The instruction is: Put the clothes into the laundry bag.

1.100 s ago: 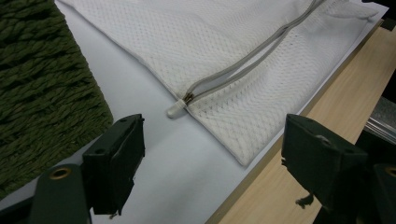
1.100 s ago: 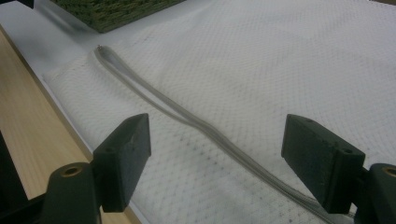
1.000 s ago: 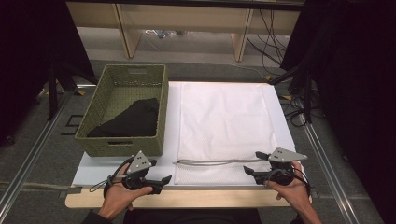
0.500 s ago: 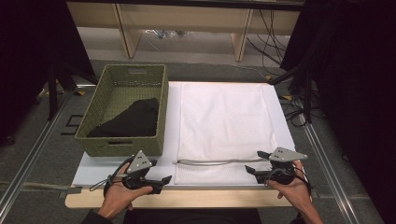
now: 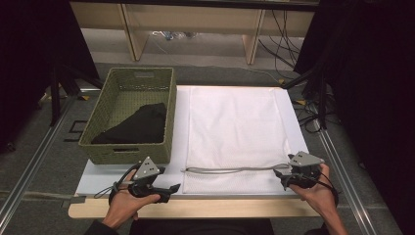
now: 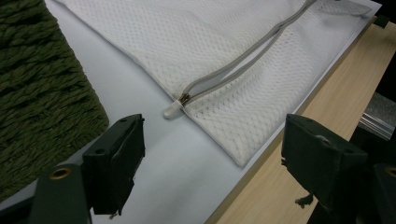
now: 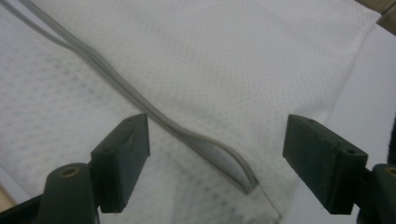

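Your left gripper (image 5: 169,188) sat with jaws spread wide near the table's front edge, the white mesh laundry bag (image 5: 234,132) lying flat just ahead and to its right, beside the green wicker basket (image 5: 128,147). Your right gripper (image 5: 285,180), jaws equally wide, hovered over the bag's near right corner. Its own view showed the grey zipper's (image 7: 163,119) closed end between the jaws; the left gripper view showed the white zipper pull (image 6: 172,108).

Black cloth (image 5: 139,126) partly behind basket (image 5: 98,142) wall
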The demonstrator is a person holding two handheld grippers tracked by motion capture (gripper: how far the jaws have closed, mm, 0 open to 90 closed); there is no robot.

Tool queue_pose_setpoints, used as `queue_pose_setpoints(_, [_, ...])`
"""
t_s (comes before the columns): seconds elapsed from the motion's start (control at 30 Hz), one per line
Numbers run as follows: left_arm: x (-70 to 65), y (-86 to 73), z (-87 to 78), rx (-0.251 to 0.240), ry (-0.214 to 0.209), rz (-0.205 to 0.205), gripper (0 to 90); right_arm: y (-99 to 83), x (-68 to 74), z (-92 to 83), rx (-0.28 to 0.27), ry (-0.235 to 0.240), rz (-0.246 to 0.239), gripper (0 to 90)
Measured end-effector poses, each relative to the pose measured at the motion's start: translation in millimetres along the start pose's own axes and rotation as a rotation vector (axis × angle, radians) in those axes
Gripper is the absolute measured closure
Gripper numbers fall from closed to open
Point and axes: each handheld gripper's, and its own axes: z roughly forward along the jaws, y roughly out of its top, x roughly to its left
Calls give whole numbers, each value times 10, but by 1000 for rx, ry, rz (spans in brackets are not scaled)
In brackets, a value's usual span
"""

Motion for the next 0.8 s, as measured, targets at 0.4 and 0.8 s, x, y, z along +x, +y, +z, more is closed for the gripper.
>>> queue_pose_setpoints(0.4, [-37,8,7,2,-9,8,208,-51,-124,141,166,-76,-48,315])
queue_pose_setpoints(0.8, [-13,10,11,31,-5,27,203,170,-71,360,162,-62,-135,444])
